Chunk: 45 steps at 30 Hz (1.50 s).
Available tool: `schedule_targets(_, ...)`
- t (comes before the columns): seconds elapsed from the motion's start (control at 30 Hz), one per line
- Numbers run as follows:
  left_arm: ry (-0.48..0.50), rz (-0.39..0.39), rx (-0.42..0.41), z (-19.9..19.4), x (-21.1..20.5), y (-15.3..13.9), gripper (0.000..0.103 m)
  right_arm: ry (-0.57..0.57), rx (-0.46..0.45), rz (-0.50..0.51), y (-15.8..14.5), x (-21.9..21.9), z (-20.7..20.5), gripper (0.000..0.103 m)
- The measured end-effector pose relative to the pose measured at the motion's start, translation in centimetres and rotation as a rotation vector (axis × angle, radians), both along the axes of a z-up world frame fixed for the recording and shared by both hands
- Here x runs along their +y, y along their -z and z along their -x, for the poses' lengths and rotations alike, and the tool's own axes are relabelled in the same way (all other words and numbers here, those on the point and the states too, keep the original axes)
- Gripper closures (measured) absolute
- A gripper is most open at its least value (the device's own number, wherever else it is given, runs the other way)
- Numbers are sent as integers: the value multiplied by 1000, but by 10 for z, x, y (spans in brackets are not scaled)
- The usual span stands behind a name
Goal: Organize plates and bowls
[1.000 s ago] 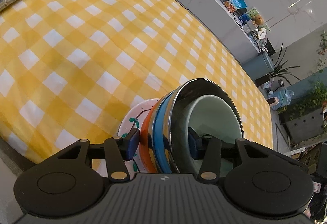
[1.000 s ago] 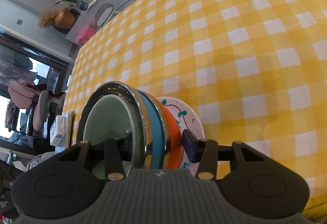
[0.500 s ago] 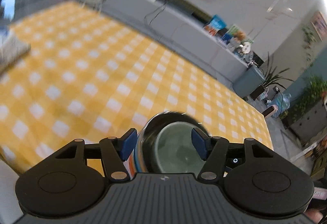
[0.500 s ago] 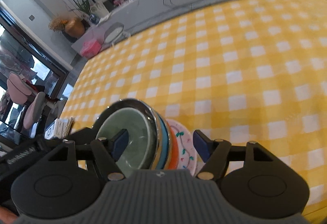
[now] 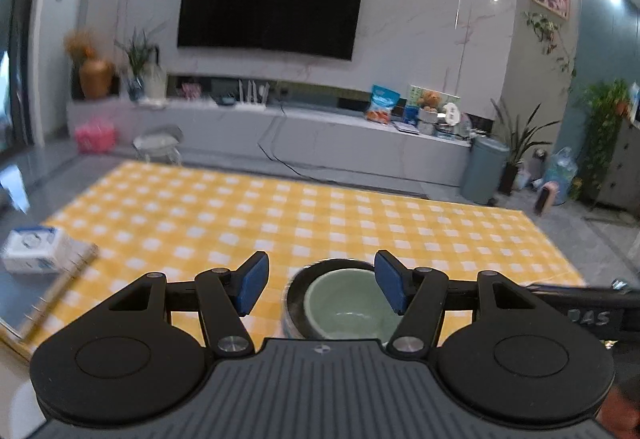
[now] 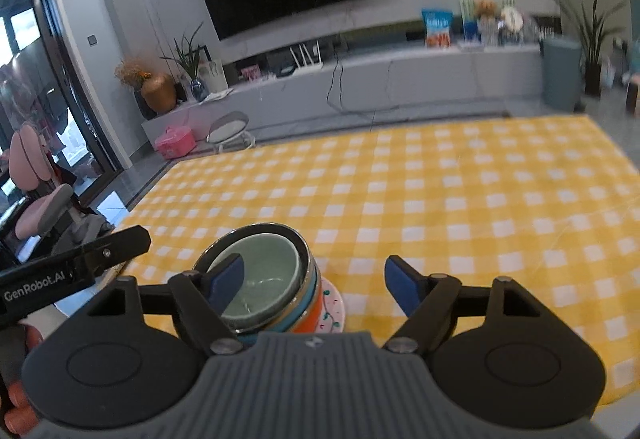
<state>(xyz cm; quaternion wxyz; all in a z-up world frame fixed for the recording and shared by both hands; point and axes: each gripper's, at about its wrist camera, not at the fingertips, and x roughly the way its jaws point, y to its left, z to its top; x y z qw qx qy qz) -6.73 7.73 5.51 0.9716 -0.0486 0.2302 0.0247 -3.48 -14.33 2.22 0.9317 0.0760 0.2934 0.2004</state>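
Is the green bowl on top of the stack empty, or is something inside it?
Empty: the green bowl shows only its bare glazed inside in both wrist views.

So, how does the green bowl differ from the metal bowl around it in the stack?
The green bowl is matte, pale green and looks ceramic; the metal bowl is shiny and reflective. The green bowl is smaller and sits nested inside; the metal bowl is wider and surrounds it. The green bowl is on top of the stack; the metal bowl rests on coloured dishes below. Both are round, upright and empty.
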Motion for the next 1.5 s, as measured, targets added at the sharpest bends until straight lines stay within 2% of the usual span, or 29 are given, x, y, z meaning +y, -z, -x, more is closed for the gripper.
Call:
schedule_targets(0.1,-23,-62,-21,10,-11,2,31,13,-45,26,0,-4,14,23)
schedule_targets(0.23,-24,-88,-15,19,-18,6,30,44,-108,80,5,-7,34,21)
schedule_targets(0.43,-4,-123,46,21,-23,23,25,69,-185,148,20,-11,53,13)
schedule_targets(0.7,28,-181,160,8,-40,53,22,55,-161,185,44,-9,53,11)
schedule_targets(0.83,28,-171,230,0,-37,66,22,38,-114,188,56,-6,45,11)
schedule_targets(1.03,12,-157,285,-5,-32,77,22,26,-74,192,70,-4,38,11)
schedule_targets(1.5,4,-144,285,-1,-32,75,22,29,-62,200,71,-1,37,11)
